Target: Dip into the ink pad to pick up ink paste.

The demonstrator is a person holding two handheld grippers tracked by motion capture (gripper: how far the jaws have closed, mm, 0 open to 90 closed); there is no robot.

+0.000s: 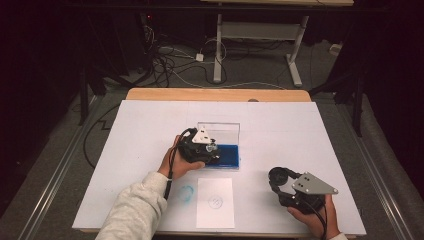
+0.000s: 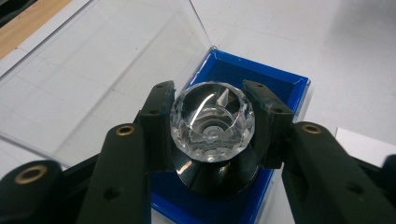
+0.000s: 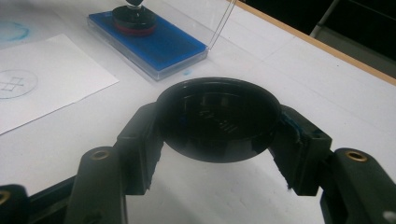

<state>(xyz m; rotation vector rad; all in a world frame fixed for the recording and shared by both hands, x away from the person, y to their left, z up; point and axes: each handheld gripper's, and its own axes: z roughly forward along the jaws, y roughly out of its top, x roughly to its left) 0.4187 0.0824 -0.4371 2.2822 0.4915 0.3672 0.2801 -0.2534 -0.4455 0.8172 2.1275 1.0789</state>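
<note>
My left gripper (image 1: 206,149) (image 2: 212,126) is shut on the faceted clear knob (image 2: 212,122) of a stamp whose black base (image 2: 215,176) rests on the blue ink pad (image 1: 229,156) (image 2: 245,74). The pad sits in a case with a clear lid (image 1: 220,130) (image 2: 93,70) standing up behind it. In the right gripper view the stamp (image 3: 135,21) stands on the pad (image 3: 159,46) at the far left. My right gripper (image 1: 281,179) (image 3: 217,128) is shut on a round black cap (image 1: 278,175) (image 3: 217,119), held low over the table near its front right.
A white sheet of paper (image 1: 215,202) (image 3: 46,86) with a faint round print lies near the front edge. A blue smudge (image 1: 186,193) marks the white table cover left of it. The wooden table edge (image 1: 217,94) runs along the back, with cables on the floor beyond.
</note>
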